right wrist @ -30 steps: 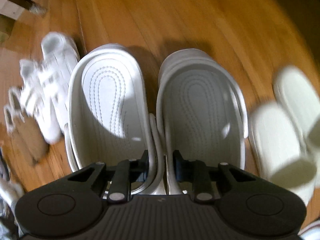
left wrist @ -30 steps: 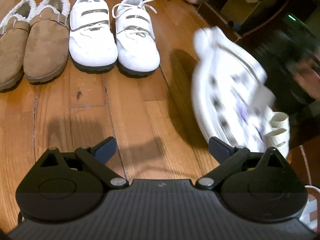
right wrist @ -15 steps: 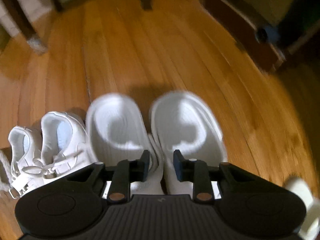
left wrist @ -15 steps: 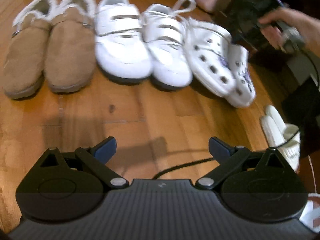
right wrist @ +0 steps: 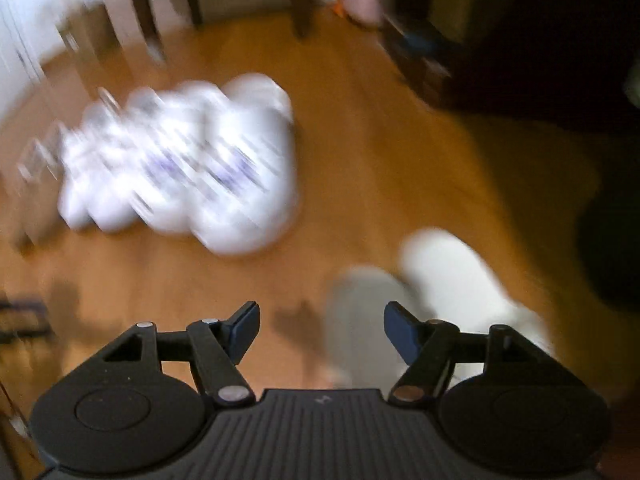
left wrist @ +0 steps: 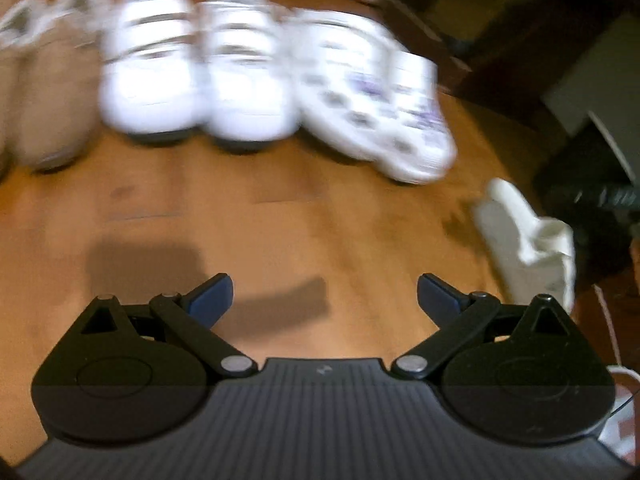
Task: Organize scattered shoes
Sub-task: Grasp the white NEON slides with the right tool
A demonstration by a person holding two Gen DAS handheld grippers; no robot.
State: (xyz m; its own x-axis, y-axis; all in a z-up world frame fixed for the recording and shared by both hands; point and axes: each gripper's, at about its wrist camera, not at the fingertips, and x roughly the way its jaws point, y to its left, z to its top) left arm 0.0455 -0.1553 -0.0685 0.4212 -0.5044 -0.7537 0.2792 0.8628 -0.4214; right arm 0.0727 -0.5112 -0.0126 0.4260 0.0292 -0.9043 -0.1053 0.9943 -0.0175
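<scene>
Opening with nothing between its jaws, the right gripper (right wrist: 322, 330) tilts steeply over cream slippers (right wrist: 448, 280) at one o'clock — a hasty grab might snag only one. The left gripper (left wrist: 325, 298) gapes wide and empty; the clogs (left wrist: 372, 92) sit at twelve o'clock — lined up beside the sneakers (left wrist: 196, 64).

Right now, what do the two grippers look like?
Both match: the left gripper and right gripper each have a black ribbed body with a small logo, two round black housings, black linkage arms on silver pivot pins, and dark blue fingers.
</scene>
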